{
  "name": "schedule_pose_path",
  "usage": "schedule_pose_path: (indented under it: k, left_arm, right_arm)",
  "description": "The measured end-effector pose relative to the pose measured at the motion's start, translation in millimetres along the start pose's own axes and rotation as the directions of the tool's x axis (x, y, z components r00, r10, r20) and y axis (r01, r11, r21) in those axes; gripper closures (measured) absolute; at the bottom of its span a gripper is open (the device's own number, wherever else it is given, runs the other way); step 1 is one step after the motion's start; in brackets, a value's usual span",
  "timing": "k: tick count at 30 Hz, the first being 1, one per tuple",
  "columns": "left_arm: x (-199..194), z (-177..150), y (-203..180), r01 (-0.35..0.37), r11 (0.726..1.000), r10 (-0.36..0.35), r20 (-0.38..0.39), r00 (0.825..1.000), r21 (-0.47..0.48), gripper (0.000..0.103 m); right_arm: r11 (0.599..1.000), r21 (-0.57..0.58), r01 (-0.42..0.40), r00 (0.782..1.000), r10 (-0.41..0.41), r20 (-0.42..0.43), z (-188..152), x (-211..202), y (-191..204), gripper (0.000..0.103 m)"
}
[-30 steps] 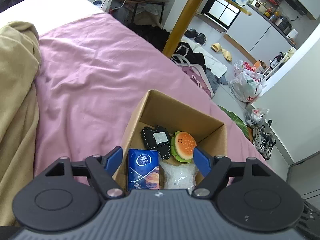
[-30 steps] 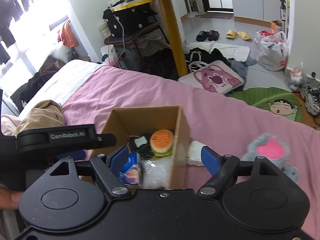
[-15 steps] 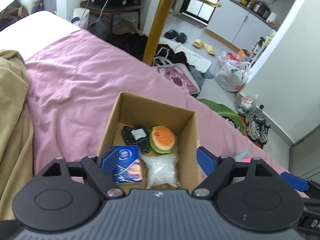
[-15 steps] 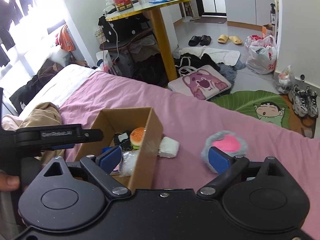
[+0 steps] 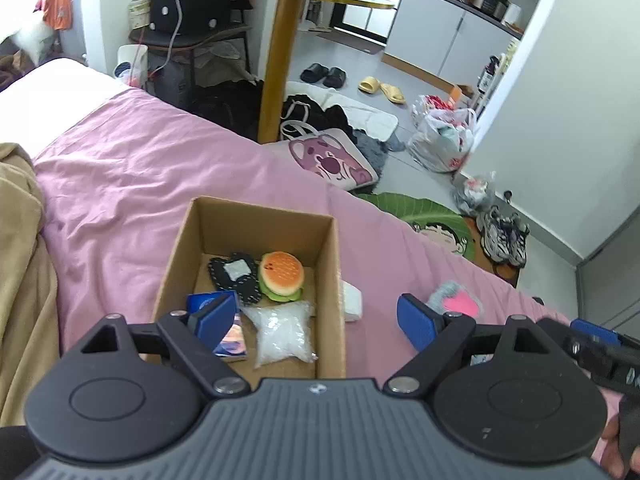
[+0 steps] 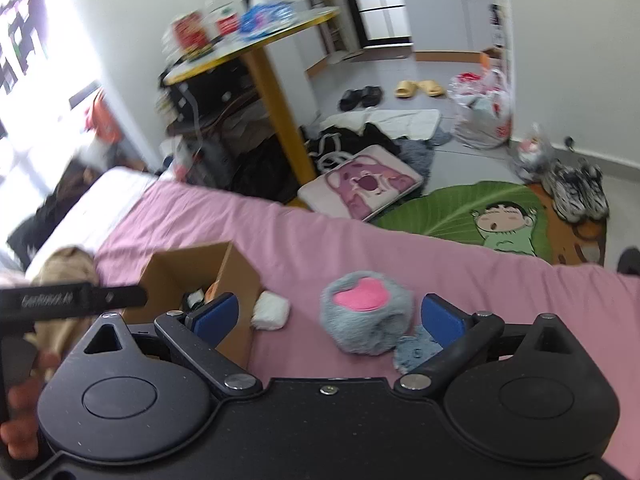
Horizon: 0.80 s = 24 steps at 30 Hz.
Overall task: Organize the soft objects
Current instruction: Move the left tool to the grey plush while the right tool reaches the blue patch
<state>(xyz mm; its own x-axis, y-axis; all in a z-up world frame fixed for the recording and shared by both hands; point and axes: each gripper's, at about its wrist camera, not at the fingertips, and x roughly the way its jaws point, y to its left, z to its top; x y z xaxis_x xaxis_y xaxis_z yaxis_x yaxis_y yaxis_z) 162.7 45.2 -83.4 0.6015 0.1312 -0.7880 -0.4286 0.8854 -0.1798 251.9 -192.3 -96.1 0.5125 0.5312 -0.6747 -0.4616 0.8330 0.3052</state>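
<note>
I am working over a bed (image 5: pixel 132 184) with a pink sheet; a tan blanket (image 5: pixel 16 264) is bunched along its left side. Past the far edge the floor is cluttered: a yellow-legged table (image 5: pixel 280 72), slippers, bags, a pink cushion (image 6: pixel 360 184) and a green rug (image 6: pixel 480 212).

A cardboard box (image 5: pixel 332 280) sits open on the sheet, near the bed's far edge. Inside lie a burger toy (image 5: pixel 282 275), a black pouch (image 5: pixel 236 276), a blue packet (image 5: pixel 232 340) and a clear bag (image 5: pixel 284 330). A white wad (image 6: pixel 271 311) lies just right of the box, touching or almost touching its wall. Further right, apart from it, sits a grey plush (image 6: pixel 366 312) with a pink heart, and a small blue-grey piece (image 6: pixel 416 354) rests beside it. The sheet right of the plush is bare, with room to move.

My left gripper (image 5: pixel 316 320) hovers over the box's near right corner, fingers spread wide and holding nothing. My right gripper (image 6: pixel 328 318) hangs above the plush, fingers wide apart on either side of it, empty; I cannot tell whether they touch it.
</note>
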Motion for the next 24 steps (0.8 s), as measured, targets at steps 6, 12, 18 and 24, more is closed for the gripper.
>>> schedule_pose_path:
  k: [6, 12, 18, 24]
  left_arm:
    - [4, -7, -27, -0.005, 0.996, 0.005, -0.006, 1.0, 0.086, 0.016]
    - [16, -14, -44, -0.023, 0.993, 0.026, -0.021, 0.999, 0.117, 0.016]
    - [25, -15, -61, -0.027, 0.992, 0.029, -0.019, 0.999, 0.126, 0.016]
    - [38, -19, -83, -0.017, 0.987, 0.021, -0.021, 1.0, 0.158, 0.016]
  right_arm:
    - [0.998, 0.055, 0.006, 1.0, -0.006, 0.006, -9, 3, -27, 0.004]
    - [0.997, 0.079, -0.005, 1.0, 0.006, -0.001, -17, 6, -42, 0.005]
    - [0.995, 0.102, -0.022, 1.0, 0.022, -0.001, -23, 8, -56, 0.005]
    - [0.993, 0.117, -0.032, 0.999, 0.034, -0.017, -27, 16, -69, 0.01]
